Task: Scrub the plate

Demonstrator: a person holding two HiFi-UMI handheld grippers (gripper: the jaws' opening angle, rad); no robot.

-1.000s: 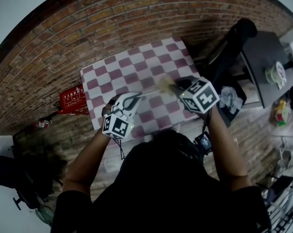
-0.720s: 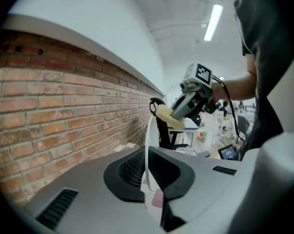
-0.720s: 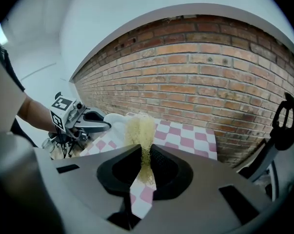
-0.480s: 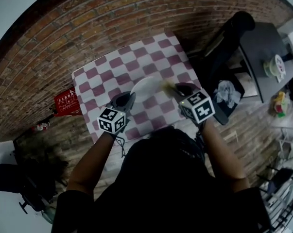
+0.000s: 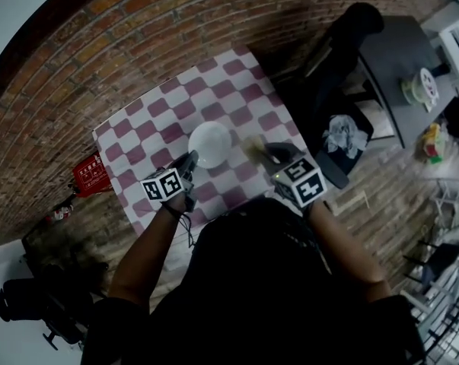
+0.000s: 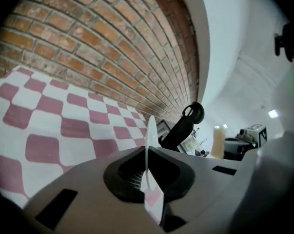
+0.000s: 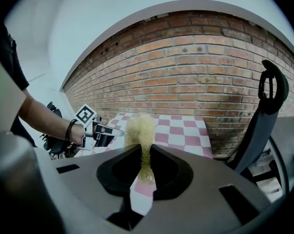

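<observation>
A round white plate (image 5: 210,143) hangs over the pink-and-white checked tablecloth (image 5: 237,90). My left gripper (image 5: 189,163) is shut on its near-left rim. In the left gripper view the plate (image 6: 148,145) shows edge-on, standing upright between the jaws of the left gripper (image 6: 147,177). A yellow mesh scrubber (image 5: 253,149) is pinched in my right gripper (image 5: 269,157), just right of the plate with a small gap between them. In the right gripper view the scrubber (image 7: 139,130) sticks up out of the right gripper (image 7: 146,172), and the left gripper (image 7: 105,130) shows beyond it.
A brick wall (image 7: 195,77) backs the table. A red box (image 5: 88,175) lies on the floor at the left. To the right are a black upright stand (image 5: 343,36), a dark desk (image 5: 393,59) with a tape roll, and a grey cloth (image 5: 339,137) on a dark seat.
Half a second ago the scrubber touched the plate's right edge; now it sits a little off it. Both grippers and the plate have shifted left in the head view as the head moved.
</observation>
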